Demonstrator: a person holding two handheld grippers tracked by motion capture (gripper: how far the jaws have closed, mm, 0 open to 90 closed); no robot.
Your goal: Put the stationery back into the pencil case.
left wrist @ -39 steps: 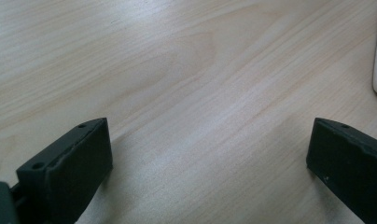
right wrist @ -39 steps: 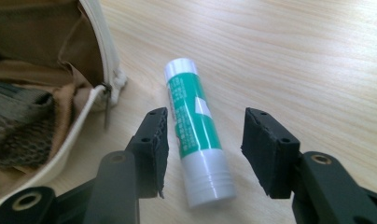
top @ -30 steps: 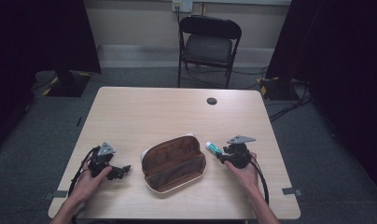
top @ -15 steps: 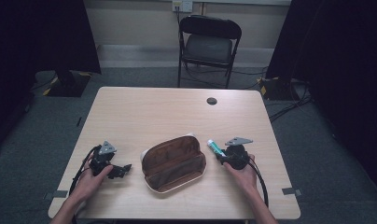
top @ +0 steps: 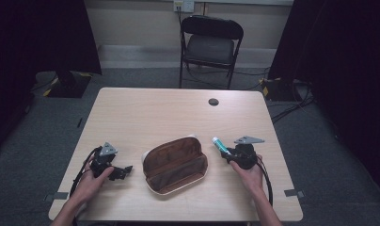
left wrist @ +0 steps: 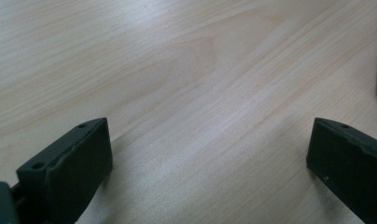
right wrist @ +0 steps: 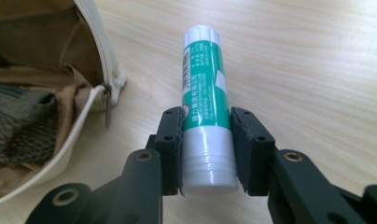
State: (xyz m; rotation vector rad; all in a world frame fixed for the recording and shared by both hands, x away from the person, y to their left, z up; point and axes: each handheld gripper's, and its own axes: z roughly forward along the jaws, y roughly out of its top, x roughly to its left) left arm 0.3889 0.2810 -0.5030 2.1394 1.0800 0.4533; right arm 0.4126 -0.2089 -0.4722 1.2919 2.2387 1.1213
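While one pouch (top: pixel 175 164) lies open, the right tool (right wrist: pixel 206 149) clamps one glue stick (right wrist: pixel 204 100).

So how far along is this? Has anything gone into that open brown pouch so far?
Done: the right gripper has closed its jaws on the green-and-white glue stick, which is clamped between them. In hand: the stick is beside the open pouch, near its zipper end, not yet inside. Left: putting it in and, probably, zipping up. The left gripper is open over bare table. I can't make out any loose items inside.
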